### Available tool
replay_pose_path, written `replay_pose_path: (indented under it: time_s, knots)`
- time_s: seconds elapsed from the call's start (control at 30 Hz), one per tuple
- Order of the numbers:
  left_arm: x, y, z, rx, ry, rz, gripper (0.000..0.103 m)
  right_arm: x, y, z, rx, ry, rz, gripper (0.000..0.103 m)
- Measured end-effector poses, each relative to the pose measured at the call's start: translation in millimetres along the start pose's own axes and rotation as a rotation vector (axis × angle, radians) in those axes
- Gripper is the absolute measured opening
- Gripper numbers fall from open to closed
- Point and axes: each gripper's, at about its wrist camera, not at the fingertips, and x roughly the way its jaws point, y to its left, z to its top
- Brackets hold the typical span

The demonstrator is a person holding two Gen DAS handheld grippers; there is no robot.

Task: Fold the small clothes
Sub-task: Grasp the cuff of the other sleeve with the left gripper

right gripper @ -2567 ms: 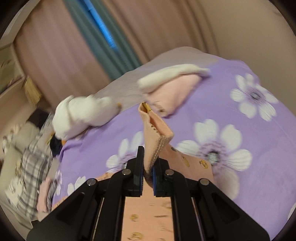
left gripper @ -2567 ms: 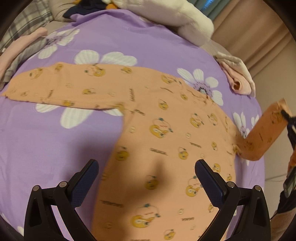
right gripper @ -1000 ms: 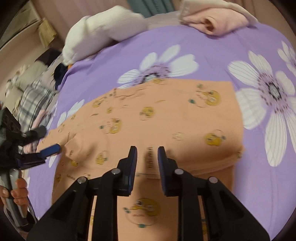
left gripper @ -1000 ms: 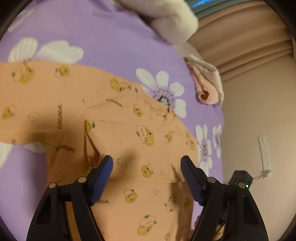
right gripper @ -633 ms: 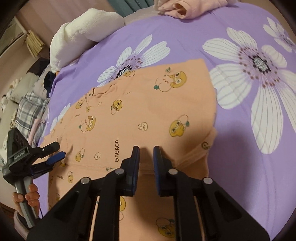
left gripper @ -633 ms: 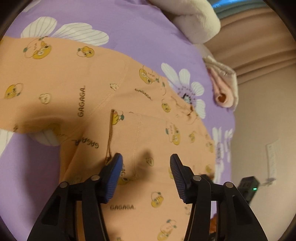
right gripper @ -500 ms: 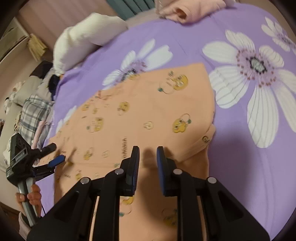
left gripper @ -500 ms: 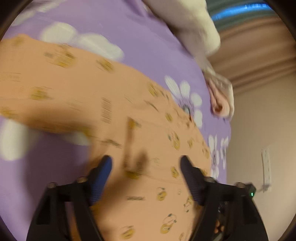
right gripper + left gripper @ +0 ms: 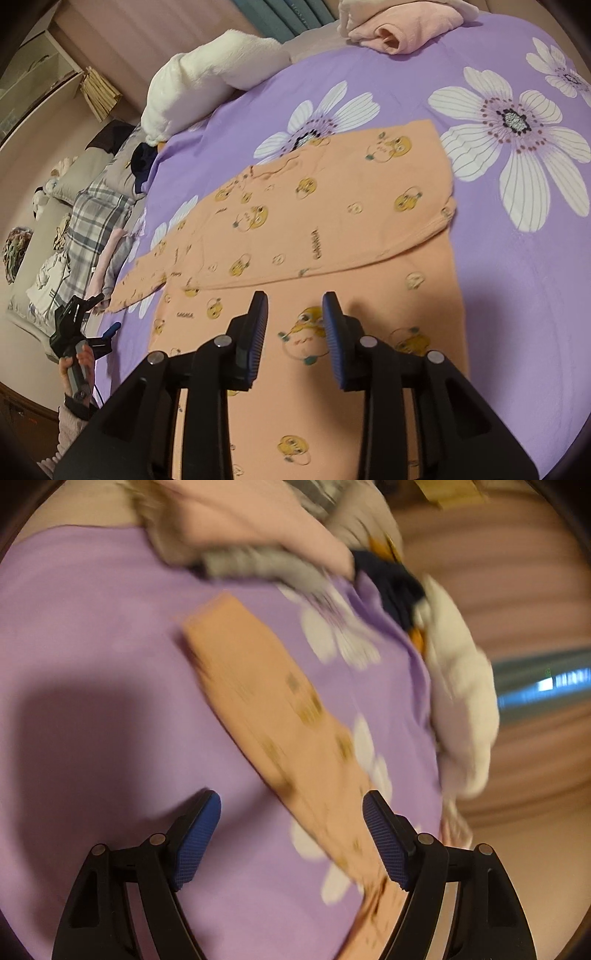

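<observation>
I see the orange shirt [image 9: 317,236] lying flat on the purple flowered bedsheet [image 9: 517,277], body toward the right wrist camera. Its right sleeve is folded across the chest; 2.6 s ago that sleeve was raised off the bed, clamped in the right hand-held gripper [image 9: 295,325]. That gripper now hovers over the lower body of the shirt with its jaws apart and nothing between them; the gap is wider than it was 0.5 s ago.

The left hand-held gripper [image 9: 291,834] has swung away from the shirt body, which it faced 0.5 s ago. Its view, heavily motion-blurred, now looks along the unfolded left sleeve [image 9: 273,716], which runs diagonally across the sheet and passes close by the right-hand blue pad [image 9: 384,845]. Its jaws stand wide apart and hold nothing. In the right wrist view I see this gripper at the left edge of the bed, just beyond the sleeve's cuff.

A white plush blanket [image 9: 207,74], a folded pink garment [image 9: 402,26] and a heap of plaid and grey clothes [image 9: 92,221] lie along the far edges of the bed.
</observation>
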Motion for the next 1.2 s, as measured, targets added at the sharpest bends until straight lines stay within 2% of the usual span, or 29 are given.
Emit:
replay_pose_path:
  time_s: [0.2, 0.4, 0.53, 0.6, 0.63, 0.67, 0.73, 0.8, 0.83, 0.93, 1.2]
  knots:
    - [3, 17, 30, -0.076, -0.054, -0.045, 0.078, 1, 15, -7, -0.015, 0.009, 0.004, 0.032]
    - [11, 12, 50, -0.068, -0.086, -0.023, 0.078, 1, 21, -8, -0.025, 0.014, -0.011, 0.032]
    - [15, 9, 52, -0.053, -0.098, 0.022, 0.056, 3, 21, -8, -0.025, 0.022, -0.025, 0.032]
    - [17, 11, 52, -0.047, -0.090, 0.057, 0.033, 4, 23, -9, -0.028, 0.024, -0.033, 0.032]
    - [18, 12, 53, -0.045, -0.084, 0.079, 0.028, 4, 23, -10, -0.031, 0.025, -0.034, 0.032]
    - [19, 14, 53, -0.042, -0.076, 0.103, 0.016, 5, 24, -11, -0.033, 0.027, -0.034, 0.032]
    - [18, 15, 54, -0.037, -0.063, 0.136, 0.010, 6, 25, -12, -0.032, 0.030, -0.033, 0.031]
    - [15, 13, 54, -0.034, -0.047, 0.147, 0.008, 7, 26, -14, -0.032, 0.031, -0.031, 0.032]
    - [14, 9, 53, -0.026, -0.042, 0.152, 0.004, 7, 26, -14, -0.033, 0.030, -0.027, 0.031]
    - [7, -12, 48, 0.030, -0.047, 0.142, 0.004, 5, 27, -16, -0.036, 0.024, -0.020, 0.032]
    - [-10, -117, 13, 0.283, -0.043, 0.042, 0.004, -8, 25, -20, -0.034, -0.005, 0.016, 0.032]
